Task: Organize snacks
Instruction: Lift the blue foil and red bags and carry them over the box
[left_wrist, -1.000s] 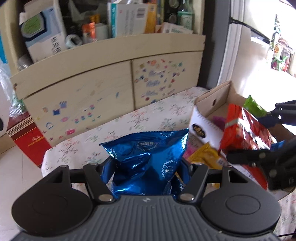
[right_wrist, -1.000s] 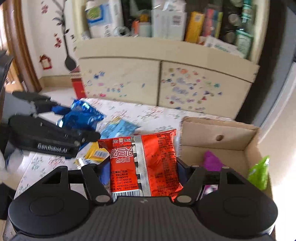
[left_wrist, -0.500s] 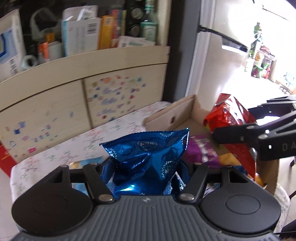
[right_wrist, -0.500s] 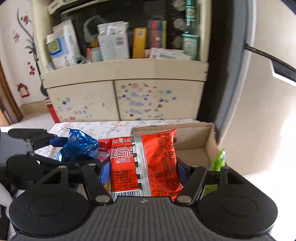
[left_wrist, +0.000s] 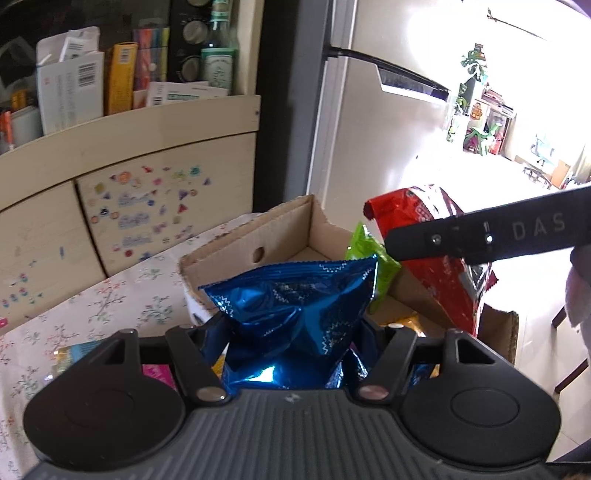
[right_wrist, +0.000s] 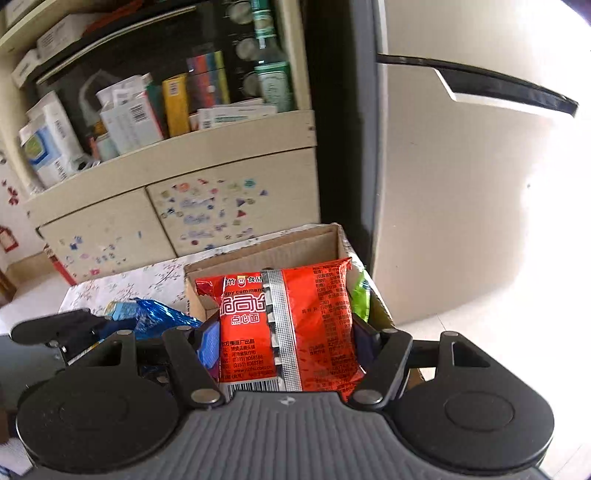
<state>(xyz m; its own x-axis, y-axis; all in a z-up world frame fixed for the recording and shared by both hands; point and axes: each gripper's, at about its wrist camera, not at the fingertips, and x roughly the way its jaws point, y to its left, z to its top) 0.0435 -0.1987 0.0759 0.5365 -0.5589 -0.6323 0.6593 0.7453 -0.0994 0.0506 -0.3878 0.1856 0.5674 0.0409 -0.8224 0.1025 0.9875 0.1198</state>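
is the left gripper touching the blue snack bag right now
Touching. The left wrist view shows the left gripper shut on the blue snack bag, fingers pinching its crumpled lower part.

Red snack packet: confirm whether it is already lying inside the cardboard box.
No, the red snack packet is clamped in the right gripper, held above the cardboard box.

Hid most of the cardboard box (left_wrist: 284, 236) floor behind the blue snack bag (left_wrist: 295, 314) and red snack bag (left_wrist: 436, 266). Covered the green packet (left_wrist: 369, 254) but for one edge. Showed only slivers of the table (left_wrist: 110, 306) packets past the gripper body. Blurred the shelf (right_wrist: 184, 103) labels beyond reading. Washed out the room at right in glare.
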